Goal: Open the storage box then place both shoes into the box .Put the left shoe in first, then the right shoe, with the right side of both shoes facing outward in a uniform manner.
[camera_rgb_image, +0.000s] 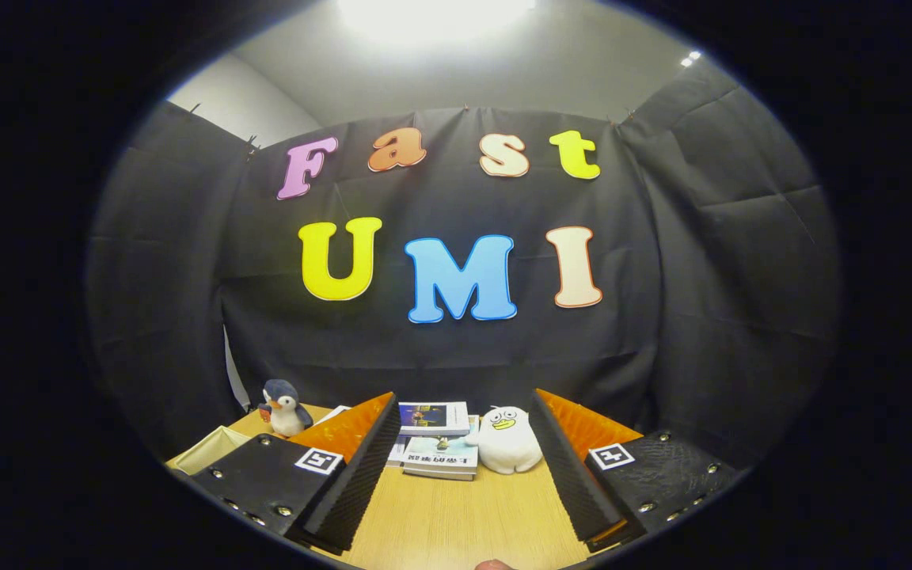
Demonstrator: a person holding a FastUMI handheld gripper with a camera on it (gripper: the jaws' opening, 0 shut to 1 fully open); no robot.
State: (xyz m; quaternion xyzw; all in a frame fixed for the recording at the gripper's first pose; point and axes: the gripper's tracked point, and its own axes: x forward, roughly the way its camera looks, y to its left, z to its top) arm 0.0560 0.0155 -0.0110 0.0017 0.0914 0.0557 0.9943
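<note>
Neither the storage box nor the shoes could be made out for certain among the things ahead of the camera. At the near left corner of the counter (456, 518), beside the left finger, lay a pale, cream-edged object (207, 450); whether it was part of the box could not be told.

The gripper (464, 412) was held level above the wooden counter, pointing at the booth's black cloth wall (456, 348). Its jaws stood spread wide apart, with nothing between them but bare wood and the things further back. The fingers (353, 467) touched nothing.

Just beyond the fingertips, in the gap between them, a low stack of books (440, 457) lay flat on the counter, with a second stack of books (434, 418) right behind it, nearer the wall. Touching the right edge of the nearer stack sat a white plush duck (507, 439), upright and facing the camera. Off to the left, past the left finger and near the counter's far corner, stood a small plush penguin (283, 408), also upright. A bright ceiling light (432, 12) glared above the cloth wall.
</note>
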